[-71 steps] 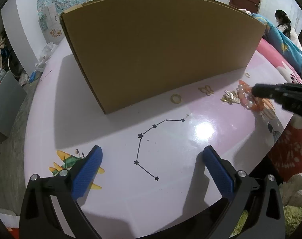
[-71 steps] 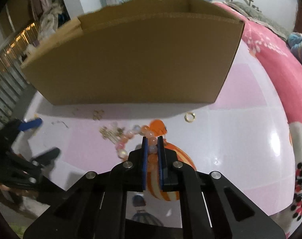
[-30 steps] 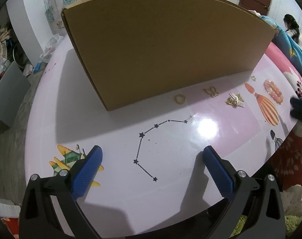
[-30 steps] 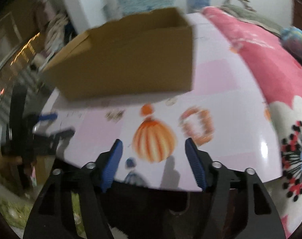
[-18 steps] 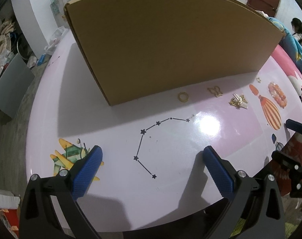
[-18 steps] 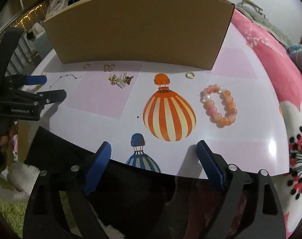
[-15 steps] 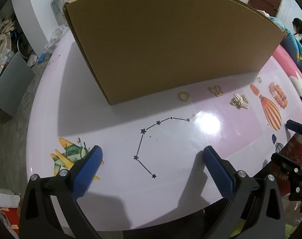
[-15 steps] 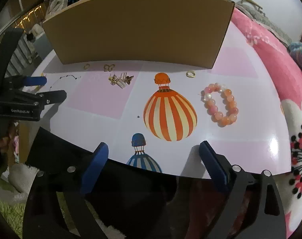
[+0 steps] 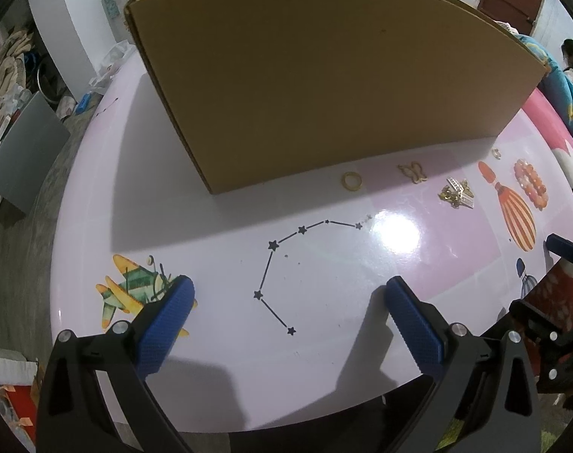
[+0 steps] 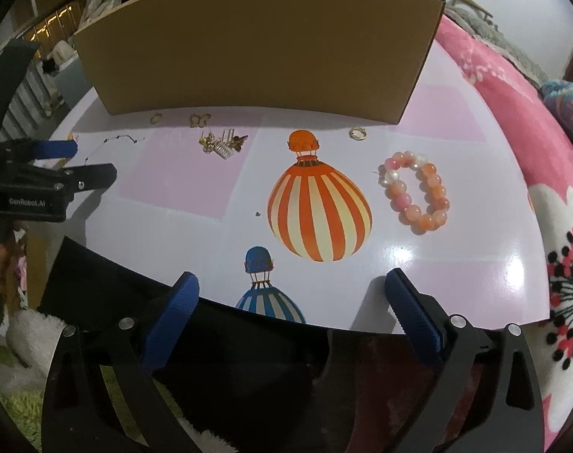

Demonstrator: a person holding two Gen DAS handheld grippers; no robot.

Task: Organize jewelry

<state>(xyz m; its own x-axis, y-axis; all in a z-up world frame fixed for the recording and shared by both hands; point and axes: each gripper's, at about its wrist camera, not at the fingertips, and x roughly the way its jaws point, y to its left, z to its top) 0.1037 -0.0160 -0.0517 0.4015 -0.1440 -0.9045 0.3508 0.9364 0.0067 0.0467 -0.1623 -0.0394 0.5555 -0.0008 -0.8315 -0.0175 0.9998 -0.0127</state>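
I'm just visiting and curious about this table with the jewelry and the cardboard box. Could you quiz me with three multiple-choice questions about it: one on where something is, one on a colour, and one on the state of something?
1. Where does the bead bracelet lie?
A. inside the cardboard box
B. on the table, right of the orange balloon picture
C. between the right gripper's fingers

2. What colour are the stripes of the large balloon picture?
A. orange and cream
B. green and black
C. purple and grey

3. How does the right gripper stand?
A. clamped on the bracelet
B. clamped on a ring
C. jaws wide, holding nothing

Answers:
1 B: in the right wrist view the bracelet rests flat on the table, in front of the cardboard box.
2 A: the stripes alternate orange and cream.
3 C: its jaws are opening, with nothing between the blue pads.
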